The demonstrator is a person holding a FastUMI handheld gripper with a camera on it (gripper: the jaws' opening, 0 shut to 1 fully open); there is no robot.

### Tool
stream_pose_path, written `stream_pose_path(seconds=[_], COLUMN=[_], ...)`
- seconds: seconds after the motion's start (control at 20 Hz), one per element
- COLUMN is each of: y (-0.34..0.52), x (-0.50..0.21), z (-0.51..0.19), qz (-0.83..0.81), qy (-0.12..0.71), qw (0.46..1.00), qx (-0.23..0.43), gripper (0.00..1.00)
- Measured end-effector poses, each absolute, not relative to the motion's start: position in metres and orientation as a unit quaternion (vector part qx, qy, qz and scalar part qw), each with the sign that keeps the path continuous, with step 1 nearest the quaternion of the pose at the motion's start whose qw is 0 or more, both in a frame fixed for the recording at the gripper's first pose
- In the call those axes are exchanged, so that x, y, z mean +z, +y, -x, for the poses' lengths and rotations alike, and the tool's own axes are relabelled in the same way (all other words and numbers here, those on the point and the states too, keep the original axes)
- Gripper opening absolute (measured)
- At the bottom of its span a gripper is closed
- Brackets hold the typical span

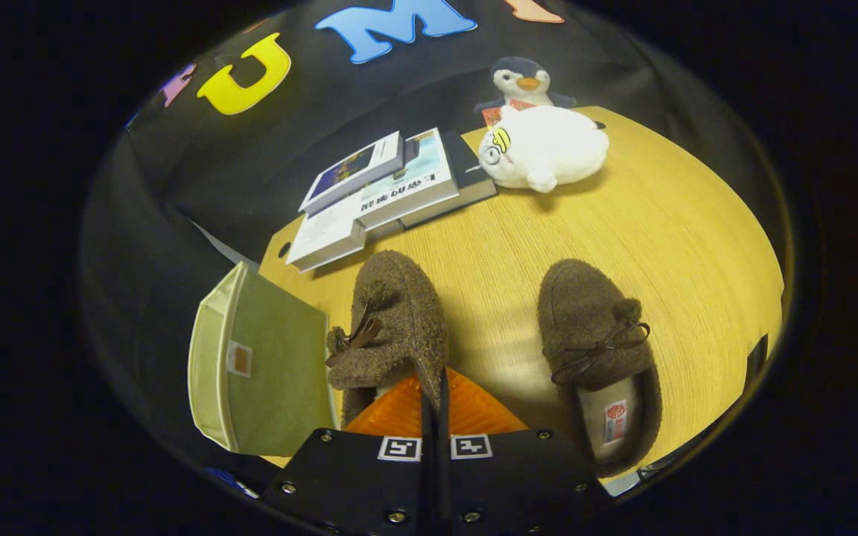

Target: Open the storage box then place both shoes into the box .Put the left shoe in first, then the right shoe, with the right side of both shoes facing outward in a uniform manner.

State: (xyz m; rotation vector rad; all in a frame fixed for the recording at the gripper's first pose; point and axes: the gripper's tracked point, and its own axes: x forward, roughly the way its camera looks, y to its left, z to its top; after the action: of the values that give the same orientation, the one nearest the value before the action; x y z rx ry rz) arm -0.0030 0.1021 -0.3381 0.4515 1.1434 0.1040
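Two brown fuzzy slippers with small bows are on the wooden table (660, 223). The slipper nearer the box (399, 320) is tipped onto its side, bow turned toward the box. My gripper (433, 380) is shut on the rim of its opening, with both fingers pressed together on the edge. The other slipper (596, 350) lies flat to the right of the fingers, sole down, with its pale insole showing. The green fabric storage box (265, 365) stands just left of the held slipper at the table's corner. I see its green face and cream side, and cannot see inside it.
Beyond the slippers lies a stack of books (388, 186). A white plush toy (544, 149) sits to their right, with a penguin plush (522, 82) behind it at the table's far edge. Bare wood stretches right of the flat slipper.
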Motion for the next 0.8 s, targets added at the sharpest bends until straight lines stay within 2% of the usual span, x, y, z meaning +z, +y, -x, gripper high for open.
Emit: stream_pose_path(seconds=[0.5,0.8], y=[0.177,0.245], x=[-0.246,-0.221], z=[-0.029,-0.034], qz=[-0.242,-0.256], qy=[0.483,0.468], qw=[0.836,0.836], qx=[0.097,0.132], gripper=[0.00,0.00])
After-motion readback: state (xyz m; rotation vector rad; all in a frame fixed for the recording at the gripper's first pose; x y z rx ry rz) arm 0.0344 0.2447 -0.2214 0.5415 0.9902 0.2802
